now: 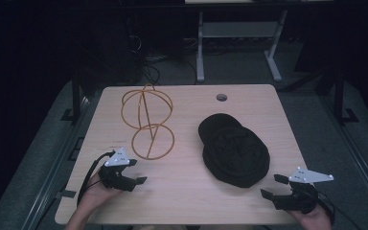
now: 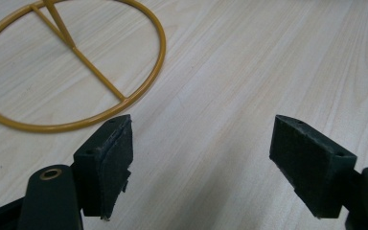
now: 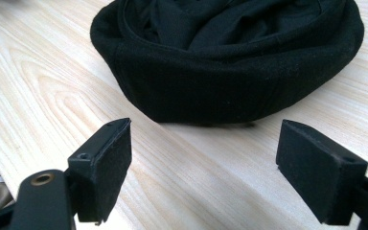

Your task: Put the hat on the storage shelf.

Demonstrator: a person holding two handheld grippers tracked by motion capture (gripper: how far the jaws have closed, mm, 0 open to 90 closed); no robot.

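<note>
On the light wooden desk [image 1: 182, 191] two things are laid out: a yellow wire stand [image 1: 147, 121] and a black cap [image 1: 233, 149].

In the high view the left hand-held gripper [image 1: 136, 171] is seen near the desk's front left corner, its jaws spread apart with nothing between them. The yellow wire stand lies at about 1 o'clock from it, the flat ring of the stand's base just beyond the jaws but not touched. In the left gripper view that ring [image 2: 72, 62] is found at 11 o'clock, close past the left jaw pad, with bare wood between the pads.

The right hand-held gripper [image 1: 274, 186] is held near the front right corner, its jaws likewise apart and empty. The black cap lies at about 10 o'clock from it in the high view, near but apart. In the right gripper view the black cap [image 3: 230, 67] is seen at 12 o'clock, straight ahead of the open jaws, with a strip of bare wood between.

Open desk surface is left along the front edge between the two hands, and between the stand and the cap. A round cable hole [image 1: 222, 97] is seen near the far edge, at 12 o'clock from the cap.

No brand, label or writing can be read on anything.
</note>
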